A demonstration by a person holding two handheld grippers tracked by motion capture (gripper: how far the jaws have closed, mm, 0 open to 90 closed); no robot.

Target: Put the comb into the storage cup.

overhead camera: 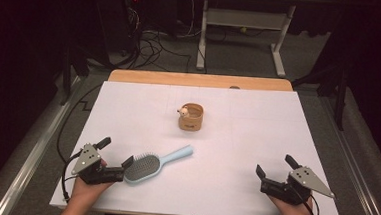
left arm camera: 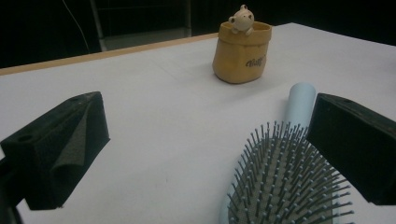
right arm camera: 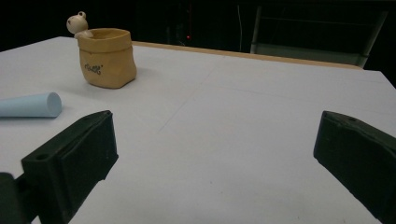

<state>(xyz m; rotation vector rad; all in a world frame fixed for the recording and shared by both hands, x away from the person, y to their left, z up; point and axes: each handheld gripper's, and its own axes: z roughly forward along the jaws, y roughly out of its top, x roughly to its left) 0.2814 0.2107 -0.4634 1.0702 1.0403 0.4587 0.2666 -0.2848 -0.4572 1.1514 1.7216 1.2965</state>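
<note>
A light blue hairbrush (overhead camera: pixel 154 164) lies bristles up on the white table top, its handle pointing to the far right. My left gripper (overhead camera: pixel 116 152) rests at the near left, open, its right-hand jaw close beside the brush head (left arm camera: pixel 285 182). A tan bag-shaped pot (overhead camera: pixel 191 116) with a small cream animal figure (overhead camera: pixel 183 111) on its rim stands upright near the middle of the table (left arm camera: pixel 240 51) (right arm camera: pixel 108 57). My right gripper (overhead camera: pixel 276 166) rests at the near right, open, nothing between its jaws. The brush handle's tip (right arm camera: pixel 32 105) lies far to its left.
The white sheet (overhead camera: pixel 247 136) covers a wooden table whose far edge (overhead camera: pixel 200 80) shows beyond it. Behind stand a white desk frame (overhead camera: pixel 243 35) and tangled cables (overhead camera: pixel 152 45) on the floor. A metal rail (overhead camera: pixel 30 153) runs along the left side.
</note>
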